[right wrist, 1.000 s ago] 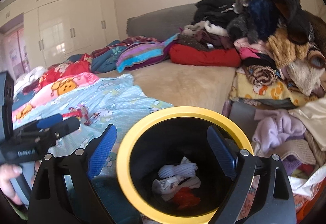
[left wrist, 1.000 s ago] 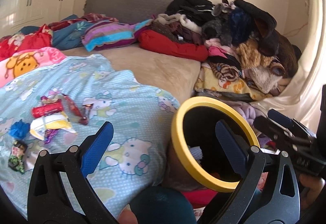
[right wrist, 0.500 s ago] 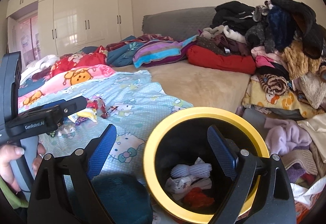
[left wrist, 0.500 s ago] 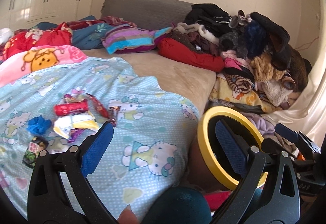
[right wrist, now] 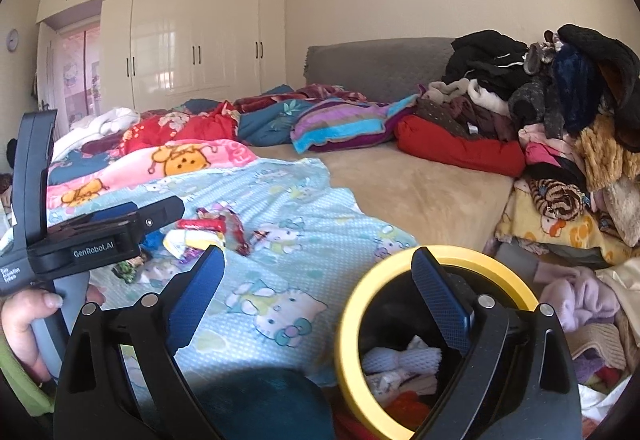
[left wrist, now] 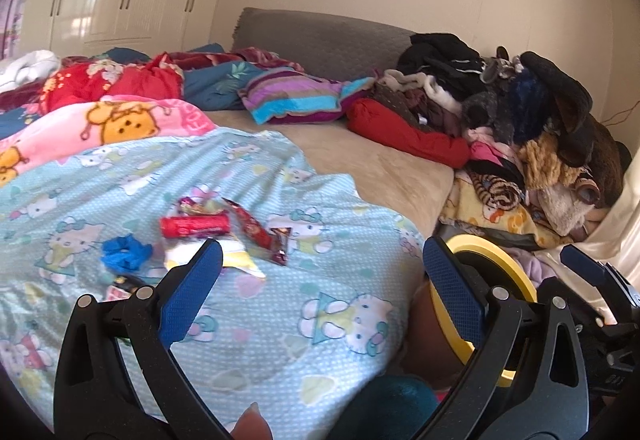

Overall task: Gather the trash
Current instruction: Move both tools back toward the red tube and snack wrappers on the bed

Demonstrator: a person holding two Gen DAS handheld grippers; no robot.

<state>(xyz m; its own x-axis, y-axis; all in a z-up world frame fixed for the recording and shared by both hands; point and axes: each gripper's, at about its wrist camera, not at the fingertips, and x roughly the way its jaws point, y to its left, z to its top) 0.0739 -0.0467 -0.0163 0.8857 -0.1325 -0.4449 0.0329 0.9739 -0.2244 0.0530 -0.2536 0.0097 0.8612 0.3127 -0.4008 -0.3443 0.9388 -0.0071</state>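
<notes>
A wide bed with a tan plush cover (left wrist: 380, 164) fills both views, backed by a grey padded headboard (left wrist: 320, 40). A tall heap of mixed dark and pastel clothes (left wrist: 520, 128) is piled along its right side. A light blue cartoon-cat printed blanket (left wrist: 260, 300) is spread over the near part of the bed, with a pink bear-print blanket (left wrist: 100, 128) just beyond it.

A round black bin with a yellow rim (right wrist: 400, 272) stands beside the bed edge, at the lower right of both views; crumpled white paper and red scraps (right wrist: 400, 364) are seen inside it.

The left gripper (left wrist: 320, 292) is held over the blue blanket with its blue-padded fingers (left wrist: 188, 296) spread wide apart and nothing between them. The right gripper (right wrist: 316, 300) is likewise spread wide and empty, one finger lying in front of the bin's mouth.

The trash is gathered in a small cluster on the blue blanket, just beyond the left gripper: a red cylindrical snack wrapper (left wrist: 195, 226), a white and yellow crinkled packet (left wrist: 236, 260) touching it, a dark red foil wrapper (left wrist: 256, 230), and a crumpled blue scrap (left wrist: 126, 252) just beside them.
</notes>
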